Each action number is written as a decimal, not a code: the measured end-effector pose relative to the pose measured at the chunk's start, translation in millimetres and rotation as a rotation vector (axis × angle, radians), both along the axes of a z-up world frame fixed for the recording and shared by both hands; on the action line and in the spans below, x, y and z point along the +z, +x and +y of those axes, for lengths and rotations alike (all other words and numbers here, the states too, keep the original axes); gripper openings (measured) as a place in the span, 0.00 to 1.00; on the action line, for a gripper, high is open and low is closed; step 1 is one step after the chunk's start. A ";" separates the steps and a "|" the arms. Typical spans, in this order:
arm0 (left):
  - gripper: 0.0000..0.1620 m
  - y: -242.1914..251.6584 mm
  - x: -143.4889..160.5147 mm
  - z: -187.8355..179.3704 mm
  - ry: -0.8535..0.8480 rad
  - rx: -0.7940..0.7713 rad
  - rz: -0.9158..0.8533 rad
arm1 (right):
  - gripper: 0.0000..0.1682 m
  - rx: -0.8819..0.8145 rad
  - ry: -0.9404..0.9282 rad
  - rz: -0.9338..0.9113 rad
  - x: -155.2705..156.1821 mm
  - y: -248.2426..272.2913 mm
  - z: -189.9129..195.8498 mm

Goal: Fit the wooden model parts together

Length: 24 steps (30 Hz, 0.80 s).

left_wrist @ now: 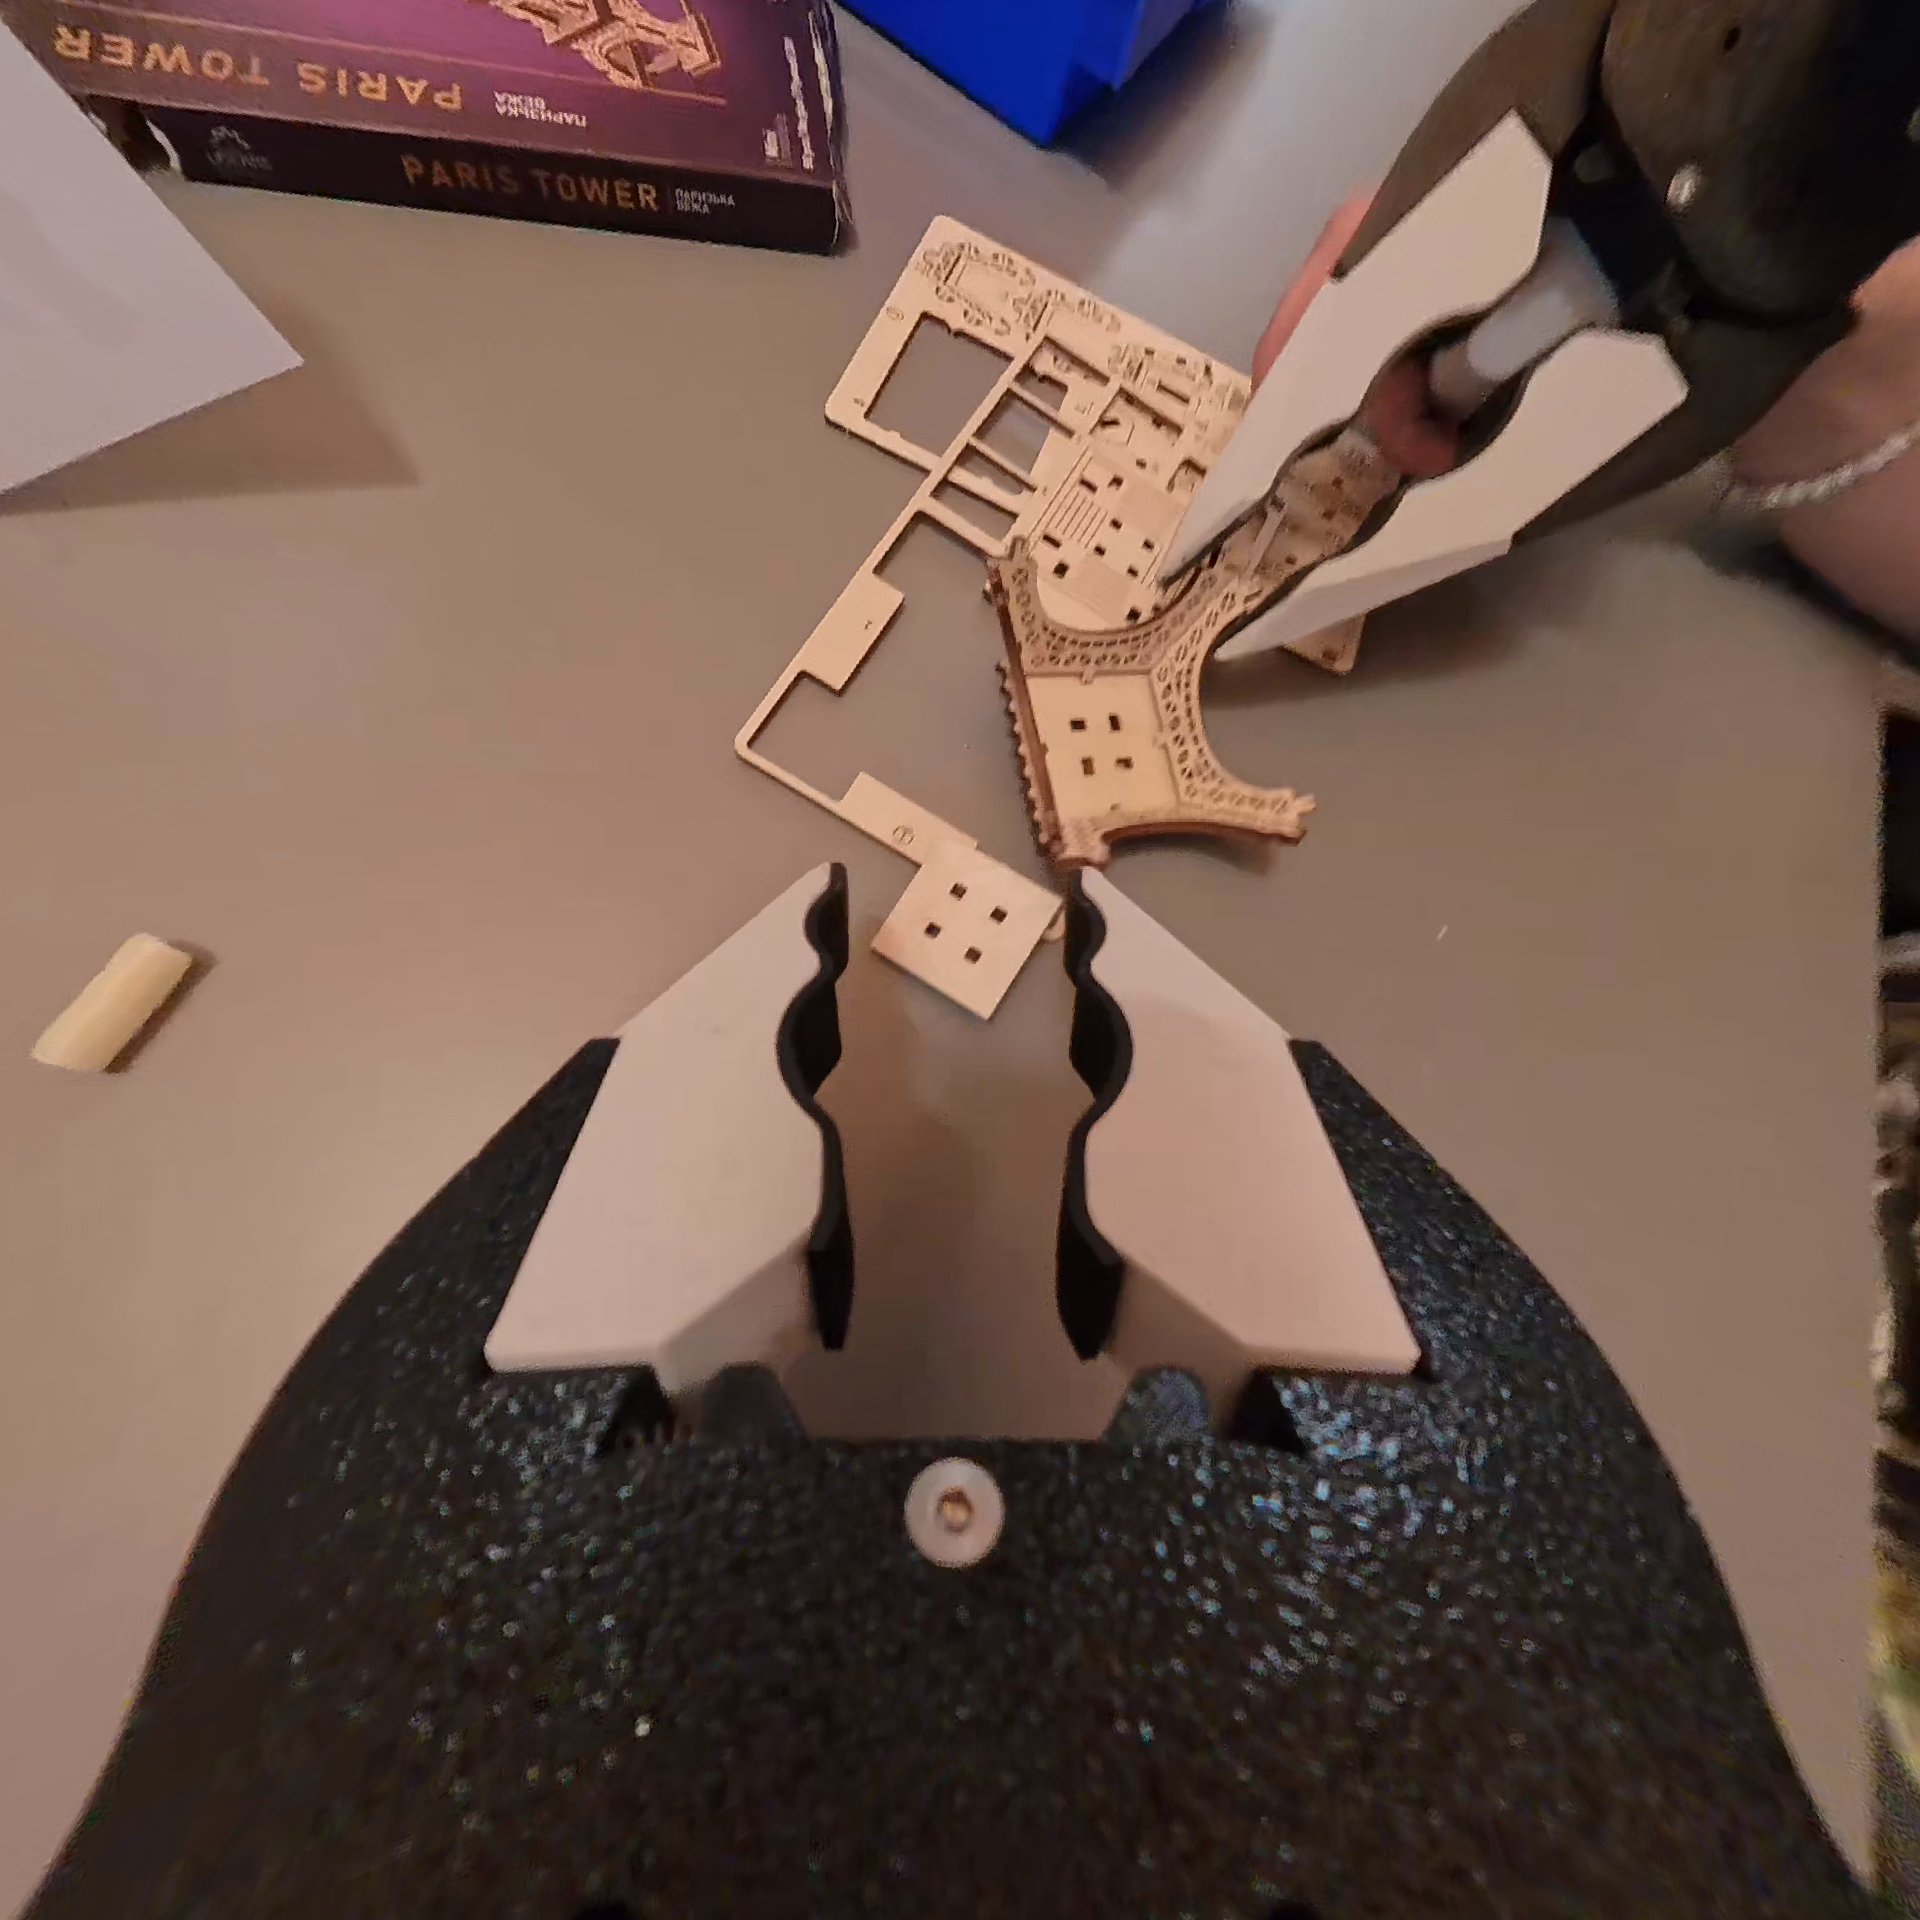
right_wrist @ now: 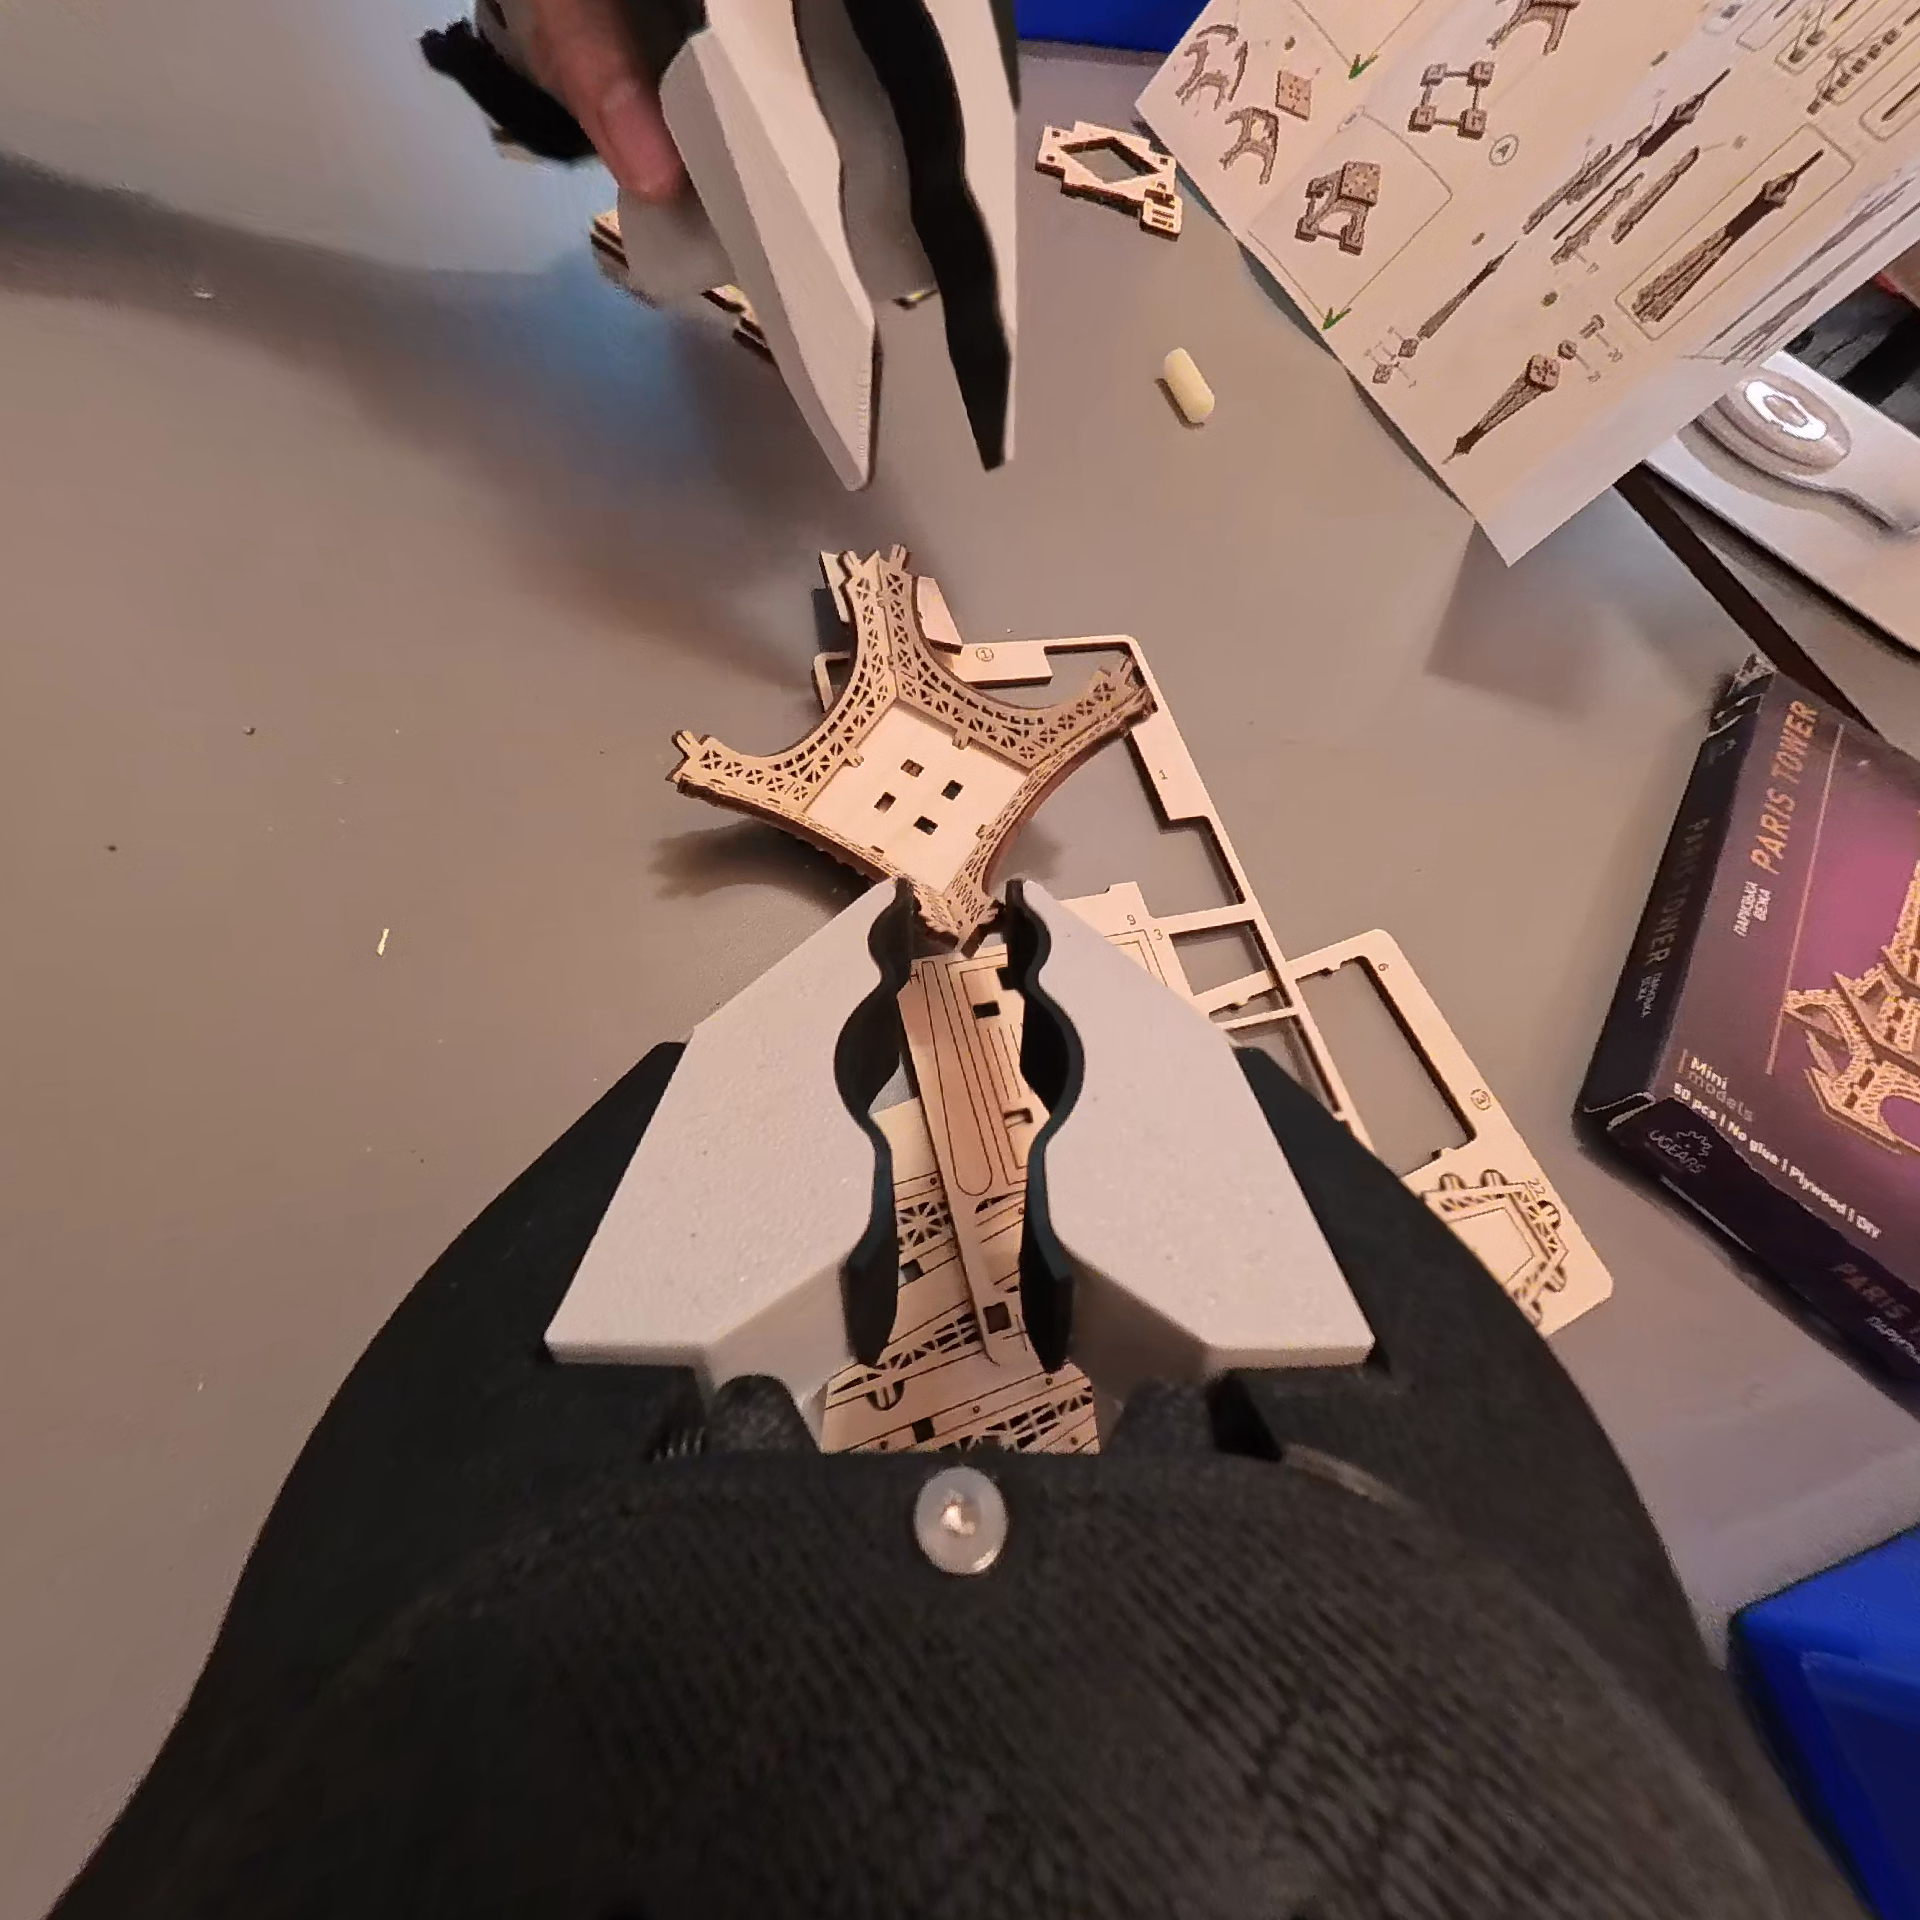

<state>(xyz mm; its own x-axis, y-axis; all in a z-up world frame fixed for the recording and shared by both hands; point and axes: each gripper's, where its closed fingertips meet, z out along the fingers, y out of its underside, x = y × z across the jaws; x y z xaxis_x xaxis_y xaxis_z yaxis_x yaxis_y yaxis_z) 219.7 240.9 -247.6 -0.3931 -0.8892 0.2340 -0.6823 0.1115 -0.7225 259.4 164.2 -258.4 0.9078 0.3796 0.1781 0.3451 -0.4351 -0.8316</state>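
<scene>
surface: flat grey tabletop (left_wrist: 416, 675), matt, with small specks and crumbs on it in the right wrist view.
left gripper: left gripper (left_wrist: 956, 894) held above the tabletop, its 2 fingers spread with bare table between them, nothing in its grip; seen from the far side in the right wrist view (right_wrist: 925, 457).
right gripper: right gripper (right_wrist: 956, 904) pinching 1 leg of the tower base at its fingertips; seen in the left wrist view (left_wrist: 1195, 613) coming in from the upper right.
tower base: lattice wooden tower base (right_wrist: 904, 790) with 4 curved legs and a square deck cut with 4 small holes, tilted, lying partly over the fret sheet (left_wrist: 1122, 727).
fret sheet: thin plywood fret sheet (left_wrist: 935, 499) lying flat, many parts already out, open frames left.
loose square plate: small wooden plate with 4 holes (left_wrist: 966, 925), flat on the table just beyond the left gripper's tips.
small frame part: diamond-shaped wooden frame (right_wrist: 1112, 166), lying apart near the instruction sheet.
instruction sheet: white printed instruction sheet (right_wrist: 1558, 239) at the far right.
kit box: dark purple kit box (left_wrist: 468, 125) at the table's far edge.
wax stick: short pale wax stick (left_wrist: 109, 1003) lying alone, well apart from the parts.
blue bin: blue container (left_wrist: 1039, 52) beside the box.
</scene>
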 end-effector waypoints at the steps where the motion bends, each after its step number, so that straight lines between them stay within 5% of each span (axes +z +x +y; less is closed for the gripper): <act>1: 0.25 -2.2 -1.9 1.7 0.036 -0.023 -0.007 | 0.09 -0.003 -0.005 0.008 -0.4 0.3 -0.3; 15: 0.33 -12.3 -33.9 -1.0 0.276 -0.301 0.042 | 0.08 -0.002 -0.013 0.023 -0.9 0.5 -1.2; 24: 0.32 -7.0 -9.8 -20.2 0.039 -0.276 -0.034 | 0.08 0.005 0.000 0.004 -0.3 0.2 -0.5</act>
<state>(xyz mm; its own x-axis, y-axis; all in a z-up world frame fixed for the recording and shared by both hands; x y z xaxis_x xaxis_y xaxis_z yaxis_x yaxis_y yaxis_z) 212.7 220.6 -257.4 -0.6290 -0.7552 0.1843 -0.5979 0.3184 -0.7356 259.6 163.7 -258.8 0.9067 0.3839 0.1750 0.3442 -0.4332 -0.8330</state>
